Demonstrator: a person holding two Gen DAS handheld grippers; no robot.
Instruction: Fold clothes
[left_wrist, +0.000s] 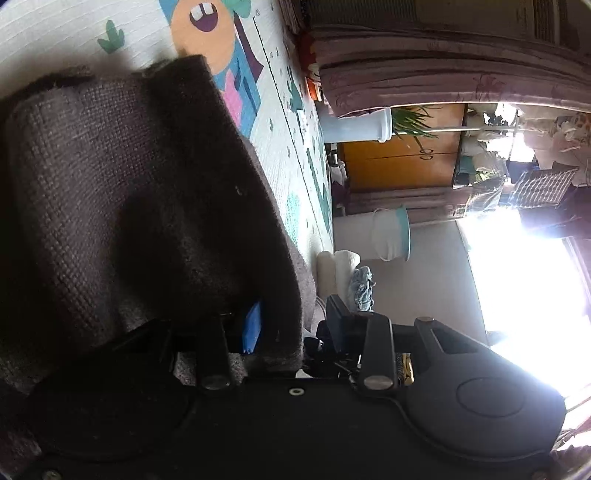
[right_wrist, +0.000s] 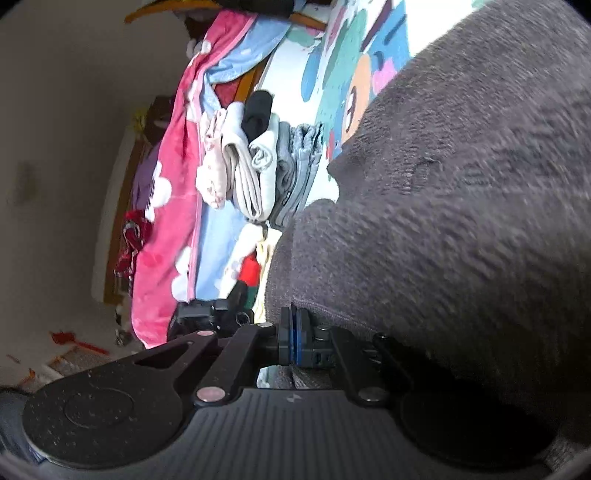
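Dark brown-grey knitted fabric, a thick garment or blanket (left_wrist: 147, 192), fills most of both wrist views and lies draped over a colourful cartoon play mat (left_wrist: 266, 122) on the floor. It looks doubled over, with a rounded fold at its far edge in the left view, so the folding seems partly done. To the left in the right view, a pink and blue fleece blanket (right_wrist: 173, 206) hangs at the mat's edge, and near it sits a stack of already folded clothes (right_wrist: 258, 166) in white, grey and black, probably set aside to keep the working area free. In the left view a white bucket (left_wrist: 391, 232) stands far off by the wall. The left gripper (left_wrist: 291, 332) has its jaws parted, a blue pad just visible beside a hanging edge of the fabric, which it does not seem to pinch. The right gripper (right_wrist: 295, 339) is fully closed, pads together at the fabric's near edge; whether cloth is clamped between them cannot be told.
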